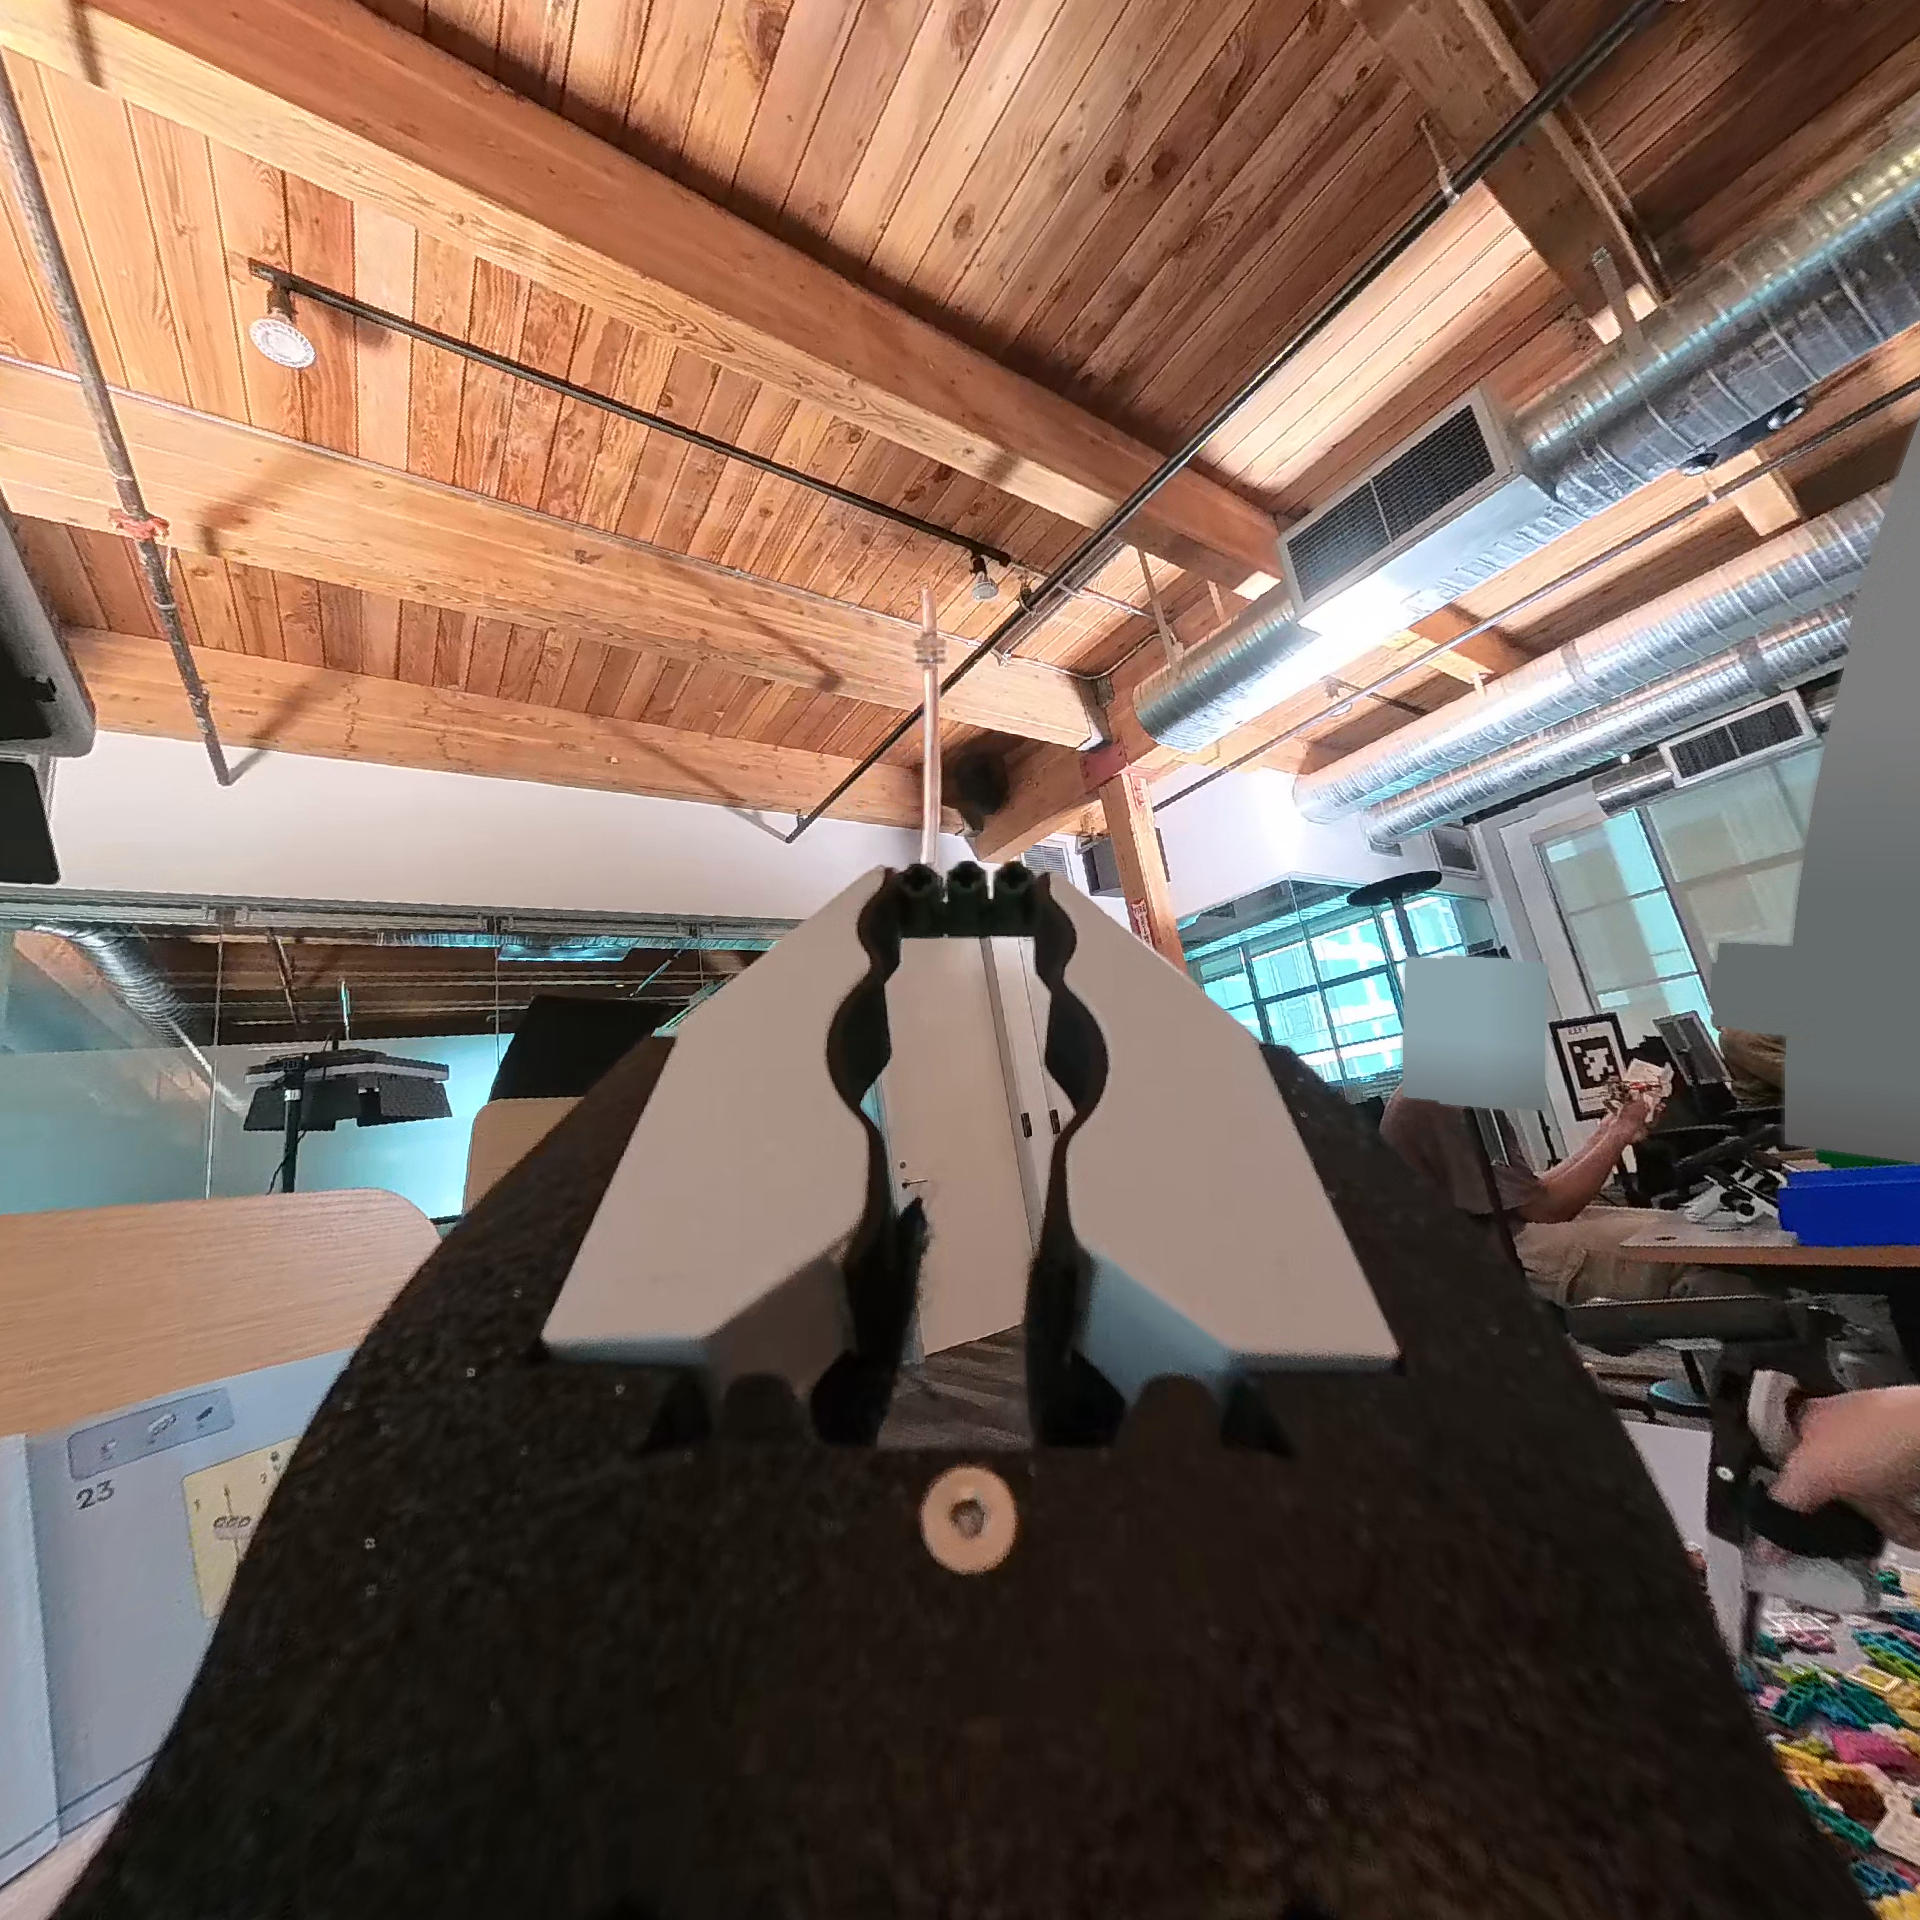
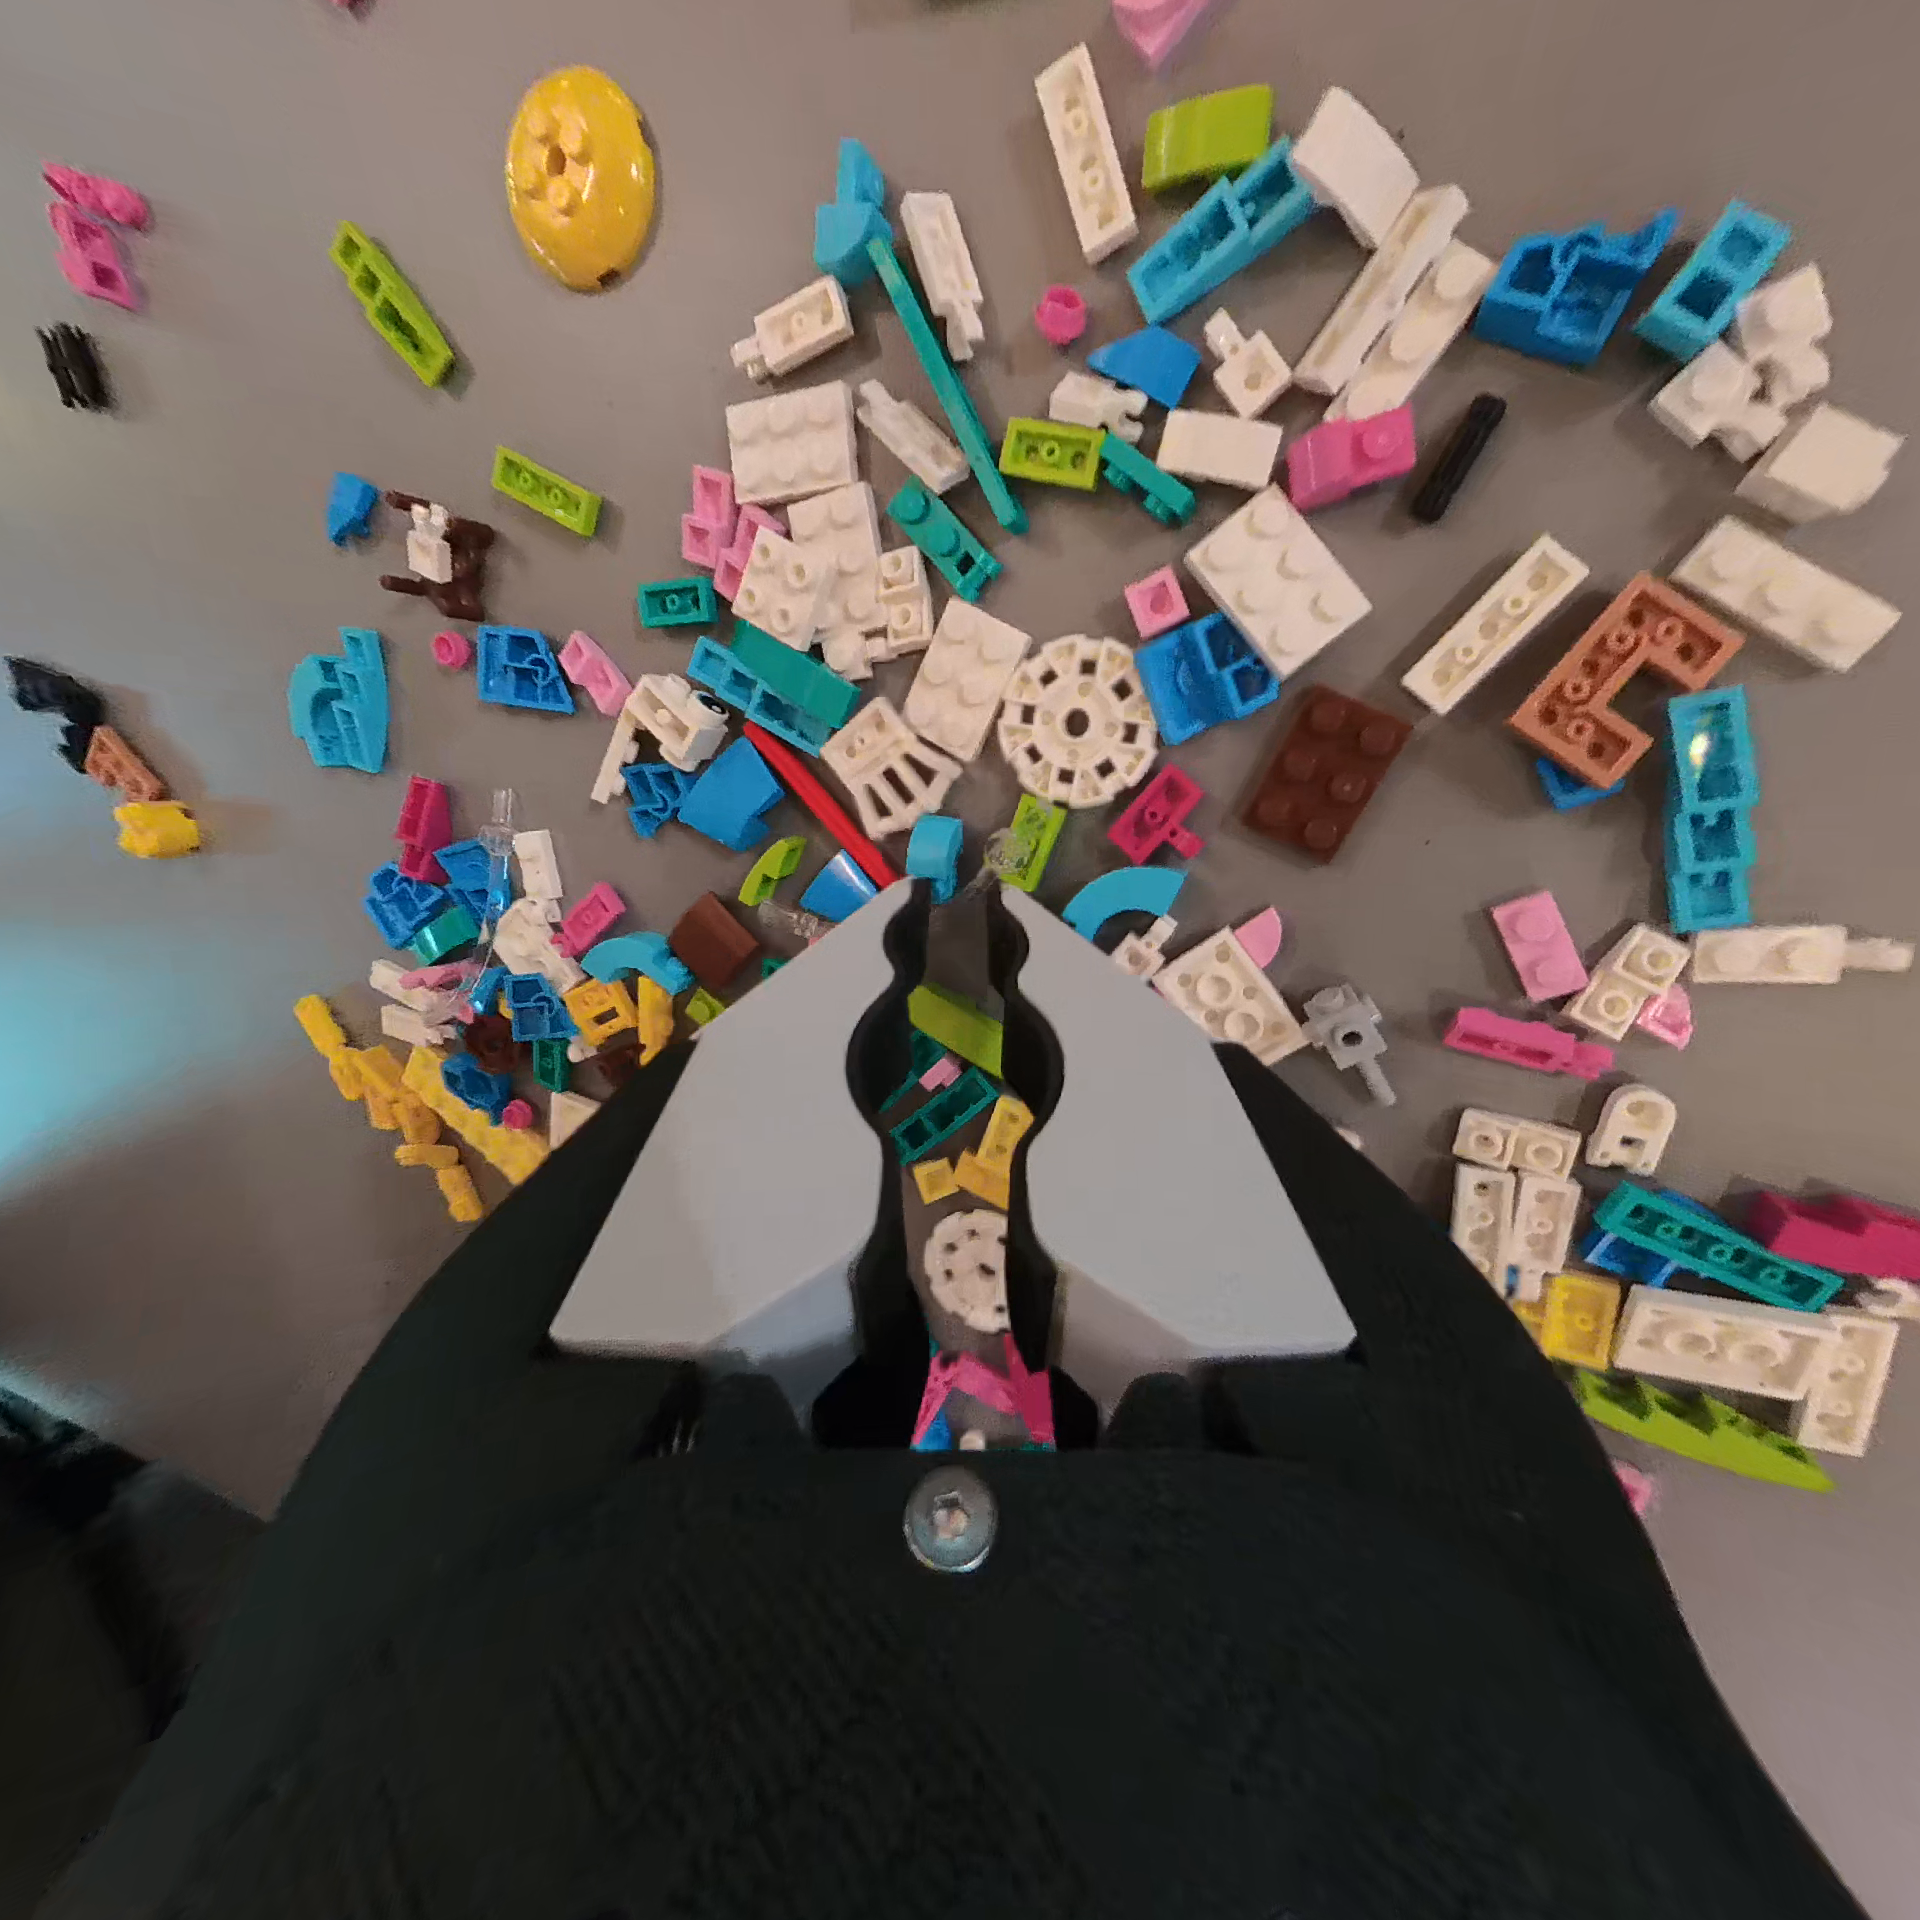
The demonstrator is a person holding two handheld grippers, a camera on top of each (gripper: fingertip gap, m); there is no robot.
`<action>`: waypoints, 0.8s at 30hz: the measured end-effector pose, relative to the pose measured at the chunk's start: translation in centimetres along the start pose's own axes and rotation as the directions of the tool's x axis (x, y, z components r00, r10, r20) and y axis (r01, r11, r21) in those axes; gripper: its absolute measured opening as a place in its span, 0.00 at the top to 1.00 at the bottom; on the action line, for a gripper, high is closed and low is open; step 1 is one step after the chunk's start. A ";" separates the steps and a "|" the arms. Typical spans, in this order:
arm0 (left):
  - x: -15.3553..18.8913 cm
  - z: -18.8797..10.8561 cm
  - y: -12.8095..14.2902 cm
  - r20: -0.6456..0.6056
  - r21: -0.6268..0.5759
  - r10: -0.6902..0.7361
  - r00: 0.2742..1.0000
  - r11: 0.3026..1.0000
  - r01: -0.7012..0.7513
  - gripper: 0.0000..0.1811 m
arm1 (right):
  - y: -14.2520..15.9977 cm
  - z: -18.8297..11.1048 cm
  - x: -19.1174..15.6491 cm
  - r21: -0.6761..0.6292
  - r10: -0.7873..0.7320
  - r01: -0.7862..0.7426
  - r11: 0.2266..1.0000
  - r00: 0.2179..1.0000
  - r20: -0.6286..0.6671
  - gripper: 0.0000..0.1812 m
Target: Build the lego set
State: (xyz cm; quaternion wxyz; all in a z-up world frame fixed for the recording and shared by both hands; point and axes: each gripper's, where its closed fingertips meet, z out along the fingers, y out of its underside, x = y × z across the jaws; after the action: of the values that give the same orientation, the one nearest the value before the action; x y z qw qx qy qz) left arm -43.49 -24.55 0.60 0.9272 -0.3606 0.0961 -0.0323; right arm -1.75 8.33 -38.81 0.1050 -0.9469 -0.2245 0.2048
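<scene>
Early days: the left gripper (image 1: 961,888) is raised toward the ceiling, fingers clamped on a small black studded piece (image 1: 963,891) carrying a clear antenna (image 1: 928,727). The right gripper (image 2: 956,894) hovers over loose bricks (image 2: 1278,582) scattered across the grey worktop (image 2: 229,436), fingers nearly closed; any grip is unclear. Its body hides bricks beneath.

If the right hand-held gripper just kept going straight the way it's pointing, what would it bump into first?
Most likely the small blue curved piece right at the tips of the right hand-held gripper, with a clear piece beside it, both lying on the grey table. Depth is hard to judge, so which comes first is uncertain.
</scene>
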 end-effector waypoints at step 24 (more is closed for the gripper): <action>0.8 0.6 0.9 -0.040 -0.039 -0.008 0.999 0.999 0.007 0.87 | 4.0 1.4 -23.3 -0.032 -0.546 0.581 0.813 0.781 0.304 1.00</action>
State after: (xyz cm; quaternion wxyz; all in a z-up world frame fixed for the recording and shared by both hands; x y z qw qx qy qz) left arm -42.63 -23.58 0.29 0.9178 -0.3781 0.1142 -0.0412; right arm -19.84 -5.95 -33.28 0.0694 -0.8019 -0.5222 0.2818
